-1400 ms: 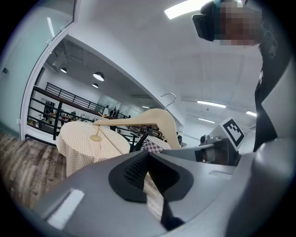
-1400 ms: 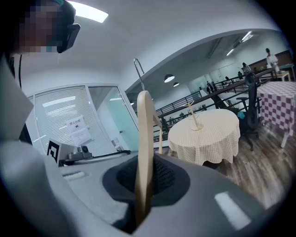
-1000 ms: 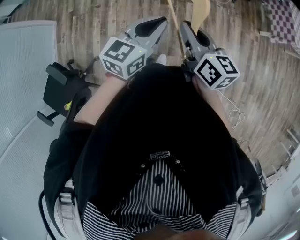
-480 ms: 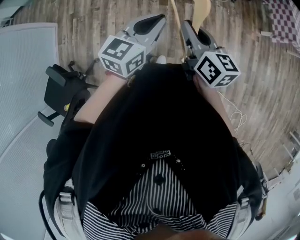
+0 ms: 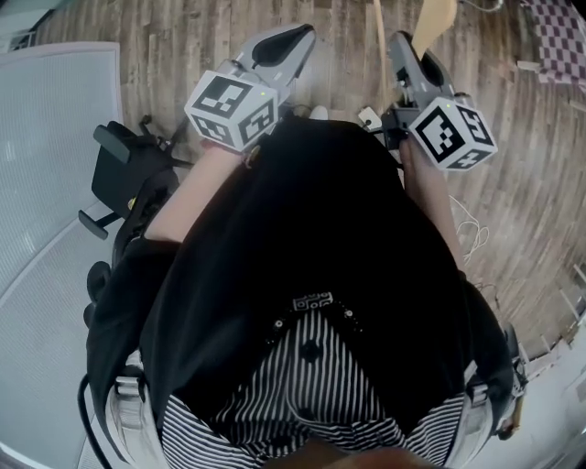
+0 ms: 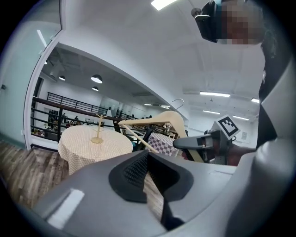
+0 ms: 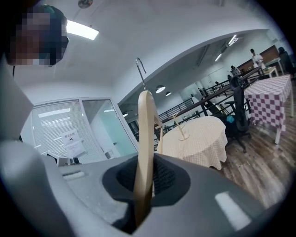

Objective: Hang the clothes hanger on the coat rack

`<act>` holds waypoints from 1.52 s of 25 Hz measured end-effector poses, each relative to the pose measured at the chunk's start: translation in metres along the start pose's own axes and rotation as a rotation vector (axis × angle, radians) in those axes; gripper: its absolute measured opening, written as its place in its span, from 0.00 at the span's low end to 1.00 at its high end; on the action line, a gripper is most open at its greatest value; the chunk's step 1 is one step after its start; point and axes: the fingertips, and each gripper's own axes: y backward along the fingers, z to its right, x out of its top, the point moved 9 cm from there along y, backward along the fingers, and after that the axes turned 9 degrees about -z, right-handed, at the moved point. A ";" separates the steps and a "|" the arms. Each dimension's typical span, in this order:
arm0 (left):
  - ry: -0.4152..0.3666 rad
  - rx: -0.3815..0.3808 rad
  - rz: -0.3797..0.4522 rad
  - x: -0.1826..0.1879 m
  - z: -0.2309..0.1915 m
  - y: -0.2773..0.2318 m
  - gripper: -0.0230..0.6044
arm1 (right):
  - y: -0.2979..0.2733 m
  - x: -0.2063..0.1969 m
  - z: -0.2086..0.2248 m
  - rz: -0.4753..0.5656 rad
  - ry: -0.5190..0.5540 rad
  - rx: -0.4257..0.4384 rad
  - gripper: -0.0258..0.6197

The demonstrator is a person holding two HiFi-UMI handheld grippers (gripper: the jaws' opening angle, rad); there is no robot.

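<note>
In the head view, the person's black top (image 5: 311, 238) fills the middle and hides the floor beneath it. A black office chair (image 5: 119, 172) stands at the left, beside a pale mesh panel (image 5: 46, 128). A checked table (image 5: 558, 38) is cut off at the top right corner. The left gripper (image 5: 286, 44) points ahead over the wooden floor (image 5: 183, 46). The right gripper (image 5: 406, 48) holds the hanger (image 5: 436, 16), but only a pale end and a thin bar show before the top edge cuts it off.

In the left gripper view, this gripper's own grey body blocks the lower half. Its jaws stand a narrow gap apart, with floor showing through and nothing between them. Beyond, at the right, the right gripper holds the hanger up, and the hanger covers part of the checked table. To the left, a round table (image 6: 78, 149) under a pale cloth bears a small wooden coat rack (image 6: 97, 129). The rack is well apart from the hanger and too small to show detail.

In the right gripper view, the jaws pinch the hanger's wood. The hanger is seen edge-on as an upright strip, with its metal hook (image 7: 140, 69) above. It stands just left of the distant coat rack on the round table. The office chair and checked table are at the right, and a glass wall (image 7: 99, 125) with blinds is at the left.
</note>
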 end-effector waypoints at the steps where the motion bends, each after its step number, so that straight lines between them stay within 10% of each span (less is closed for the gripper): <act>1: 0.003 0.002 -0.007 0.000 0.000 -0.001 0.04 | 0.004 0.003 0.005 0.006 0.008 0.000 0.08; 8: -0.042 -0.098 -0.036 0.004 0.012 -0.028 0.04 | 0.015 0.016 0.029 -0.060 0.032 0.106 0.08; 18: -0.083 -0.218 -0.034 0.033 -0.006 -0.079 0.04 | 0.012 0.017 0.054 -0.034 -0.047 0.002 0.08; 38: -0.044 -0.281 -0.048 0.109 -0.196 -0.149 0.04 | -0.160 0.107 0.058 -0.014 -0.051 -0.162 0.07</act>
